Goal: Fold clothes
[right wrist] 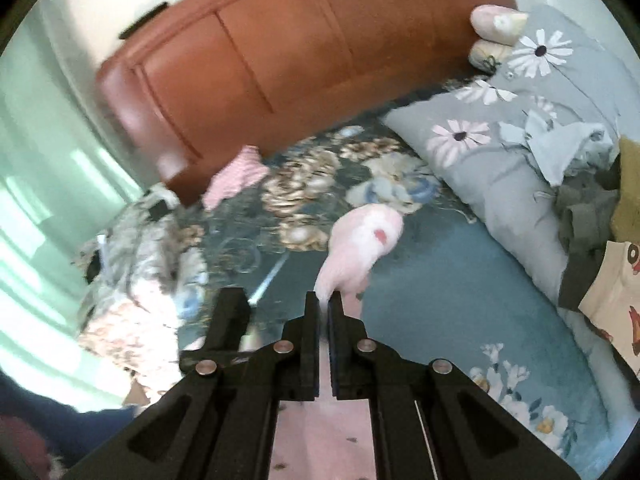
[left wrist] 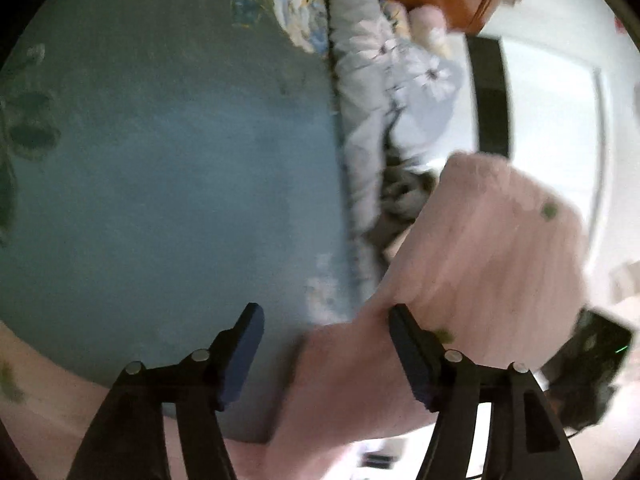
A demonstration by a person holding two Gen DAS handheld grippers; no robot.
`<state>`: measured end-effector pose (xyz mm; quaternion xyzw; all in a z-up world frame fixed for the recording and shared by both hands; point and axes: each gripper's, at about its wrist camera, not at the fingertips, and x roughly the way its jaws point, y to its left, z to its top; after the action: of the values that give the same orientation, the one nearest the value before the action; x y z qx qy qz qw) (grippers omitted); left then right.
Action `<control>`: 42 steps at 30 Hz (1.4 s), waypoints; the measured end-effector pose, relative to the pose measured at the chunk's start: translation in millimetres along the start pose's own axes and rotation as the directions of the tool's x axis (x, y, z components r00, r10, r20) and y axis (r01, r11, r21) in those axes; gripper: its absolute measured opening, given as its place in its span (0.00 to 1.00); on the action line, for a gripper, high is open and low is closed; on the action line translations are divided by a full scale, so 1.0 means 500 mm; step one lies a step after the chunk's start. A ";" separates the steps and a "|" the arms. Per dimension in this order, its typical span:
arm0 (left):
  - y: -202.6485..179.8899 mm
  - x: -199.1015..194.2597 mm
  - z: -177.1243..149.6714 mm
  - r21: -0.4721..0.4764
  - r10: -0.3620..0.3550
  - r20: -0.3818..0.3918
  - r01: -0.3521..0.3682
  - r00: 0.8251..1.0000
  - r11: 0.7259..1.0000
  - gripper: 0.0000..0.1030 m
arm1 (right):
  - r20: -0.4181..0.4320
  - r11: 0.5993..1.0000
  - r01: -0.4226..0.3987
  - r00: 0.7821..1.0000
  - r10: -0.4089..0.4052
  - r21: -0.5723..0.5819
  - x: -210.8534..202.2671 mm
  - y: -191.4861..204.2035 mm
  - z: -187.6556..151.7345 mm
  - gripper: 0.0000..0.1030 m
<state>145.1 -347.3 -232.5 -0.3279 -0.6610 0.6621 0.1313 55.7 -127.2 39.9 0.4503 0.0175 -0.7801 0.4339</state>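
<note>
Left gripper (left wrist: 322, 350) is wide open, jaws spread well apart over the teal sheet (left wrist: 180, 184), nothing between them. The pink garment (left wrist: 492, 248) hangs up in the air just beside its right finger, one fold drooping behind that finger and down toward the sheet; the cloth is blurred, small green specks showing on it. In that same left view a dark device (left wrist: 592, 364) sits at the garment's lower right edge, too blurred to name.

Over to the right gripper (right wrist: 323, 312): jaws pinched tight on the pink garment (right wrist: 360, 248), a thin strip of cloth caught between them. From the tips the fabric bunches forward over the sheet (right wrist: 440, 280), a small red mark on it, and more pink cloth lies under the gripper body toward the bottom of the view.

Around it, a grey daisy-print pillow (right wrist: 500, 152) lies to the right, with a heap of clothes (right wrist: 592, 200) piled against it. The brown headboard (right wrist: 300, 40) runs across the top, a small pink cloth (right wrist: 236, 176) touching its base. A floral quilt (right wrist: 136, 264) is bunched at the left.
</note>
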 end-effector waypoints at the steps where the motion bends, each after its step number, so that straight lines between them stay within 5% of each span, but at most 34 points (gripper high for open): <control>1: 0.002 -0.002 -0.001 -0.017 -0.056 0.004 0.056 0.998 0.998 0.72 | 0.002 1.000 -0.006 1.000 0.006 -0.002 -0.010 0.007 0.001 0.03; 4: -0.002 0.001 0.004 -0.042 -0.194 0.040 0.196 0.980 0.980 0.75 | 0.004 1.000 -0.016 1.000 0.016 0.016 -0.018 0.015 0.003 0.03; 9: -0.018 0.032 0.020 -0.059 -0.261 0.023 0.262 0.965 0.963 0.75 | 0.004 1.000 -0.032 0.999 0.032 -0.001 -0.030 0.041 0.012 0.03; 15: -0.043 0.040 0.013 -0.078 -0.436 0.002 0.435 0.900 0.897 0.74 | 0.010 0.998 -0.054 0.998 0.054 0.006 -0.039 0.047 0.016 0.03; 18: -0.055 0.015 0.009 -0.019 -0.457 0.018 0.457 0.889 0.889 0.68 | 0.008 0.999 -0.046 0.999 0.046 0.018 -0.027 0.037 0.023 0.03; 20: -0.060 -0.007 0.011 0.014 -0.423 0.041 0.422 0.905 0.906 0.31 | 0.012 0.998 -0.050 0.999 0.049 0.033 -0.018 0.028 0.030 0.03; 23: -0.065 -0.046 0.013 0.081 -0.321 0.102 0.313 0.942 0.946 0.10 | 0.008 0.999 -0.028 1.000 0.028 0.027 0.003 0.020 0.047 0.03; 29: -0.090 -0.143 0.019 0.184 -0.171 0.265 0.125 0.949 0.975 0.05 | -0.008 1.000 -0.003 1.000 0.003 0.008 0.084 0.000 0.110 0.03; 36: -0.067 -0.221 0.077 0.130 0.126 0.429 -0.199 0.895 0.971 0.01 | -0.098 0.997 0.054 0.993 -0.059 -0.051 0.323 -0.027 0.194 0.03; 39: -0.034 -0.235 0.092 0.076 0.241 0.434 -0.301 0.868 0.950 0.01 | -0.210 0.987 0.159 0.964 -0.163 -0.036 0.475 -0.056 0.196 0.03; 42: 0.000 -0.248 0.076 0.069 0.282 0.419 -0.340 0.863 0.938 0.02 | -0.306 0.965 0.261 0.916 -0.259 -0.036 0.584 -0.085 0.172 0.03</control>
<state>214.9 -452.5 -203.6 -0.2772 -0.5637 0.7724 -0.0935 -96.6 -329.7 -134.2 0.5613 0.1424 -0.7511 0.3172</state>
